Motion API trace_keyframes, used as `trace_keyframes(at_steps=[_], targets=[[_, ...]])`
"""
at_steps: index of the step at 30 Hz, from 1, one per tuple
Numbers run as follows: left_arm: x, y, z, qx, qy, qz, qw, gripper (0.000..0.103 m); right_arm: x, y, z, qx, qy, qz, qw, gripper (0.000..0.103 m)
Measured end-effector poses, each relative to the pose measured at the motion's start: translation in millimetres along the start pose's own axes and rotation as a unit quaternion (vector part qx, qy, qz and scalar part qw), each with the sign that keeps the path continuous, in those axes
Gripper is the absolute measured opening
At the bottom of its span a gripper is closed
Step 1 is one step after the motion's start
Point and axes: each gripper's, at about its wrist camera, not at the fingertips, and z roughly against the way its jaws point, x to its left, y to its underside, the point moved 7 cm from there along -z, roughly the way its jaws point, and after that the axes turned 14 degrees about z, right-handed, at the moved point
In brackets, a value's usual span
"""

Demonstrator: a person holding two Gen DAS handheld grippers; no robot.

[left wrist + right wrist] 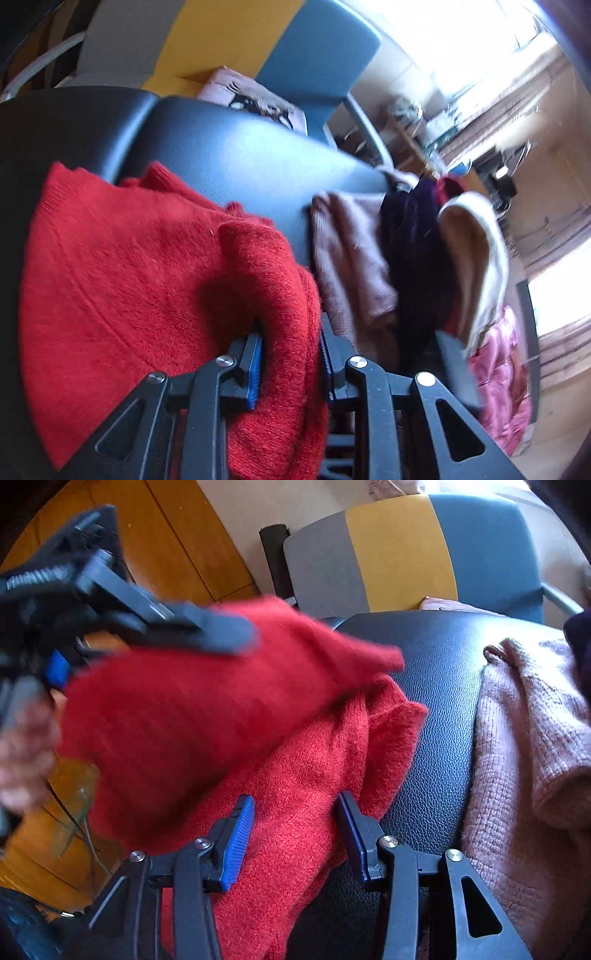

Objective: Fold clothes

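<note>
A red knit sweater [129, 258] lies on a black leather seat [240, 155]. My left gripper [291, 354] is shut on a bunched fold of it, the red fabric filling the gap between its blue pads. In the right wrist view the left gripper [59, 672] appears blurred at the upper left, held by a hand [22, 757], with one part of the red sweater [221, 709] lifted over the rest. My right gripper [295, 819] hovers low over the sweater's near edge. Its jaws stand apart, straddling the fabric without pinching it.
A dusty-pink knit garment [524, 757] lies to the right on the seat [443, 701], beside dark purple [413, 240] and cream [476, 236] clothes. A grey, yellow and blue chair [399, 550] stands behind, with a folded printed garment [255, 99] on it. Wooden floor [166, 535] shows at the left.
</note>
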Motion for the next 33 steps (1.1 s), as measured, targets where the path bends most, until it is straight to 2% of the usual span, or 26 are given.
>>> trace_keyframes(at_steps=[5,7,9,13,16,17,20,23,26,30,31,33], targets=[[1,8,-19,-0.021,-0.008,-0.011,0.9997,0.027,0,2,0,-0.004,-0.01,-0.01,1.0,0.047],[0,9,-17,-0.018,-0.006,-0.009,0.9998,0.029,-1,2,2,-0.006,-0.013,-0.012,1.0,0.047],[-3,10,-9,-0.005,0.01,0.002,0.9999,0.03,-1,1,3,-0.008,-0.016,-0.013,1.0,0.047],[-18,7,24,0.019,0.1,0.026,0.9944,0.031,0,1,4,-0.012,-0.02,-0.013,1.0,0.05],[-29,6,63,0.01,0.172,0.018,0.9849,0.032,1,1,4,-0.015,-0.024,-0.016,0.999,0.051],[-23,5,73,-0.003,0.178,0.02,0.9838,0.033,2,1,4,-0.015,-0.025,-0.017,0.999,0.052],[17,0,91,-0.054,0.152,0.052,0.9856,0.035,4,1,4,-0.016,-0.022,-0.016,1.0,0.052],[62,-3,105,-0.103,0.119,0.088,0.9836,0.035,9,1,5,-0.017,-0.02,-0.013,1.0,0.056],[107,12,97,-0.122,0.074,0.121,0.9824,0.035,10,2,7,-0.015,-0.015,-0.006,1.0,0.058],[112,38,85,-0.142,0.039,0.08,0.9859,0.033,13,4,9,-0.008,0.005,0.006,1.0,0.059],[108,44,81,-0.145,0.028,0.062,0.9871,0.033,14,4,8,-0.003,0.017,0.01,1.0,0.064],[93,55,73,-0.144,0.0,0.013,0.9895,0.034,14,3,5,0.008,0.043,0.016,0.999,0.067]])
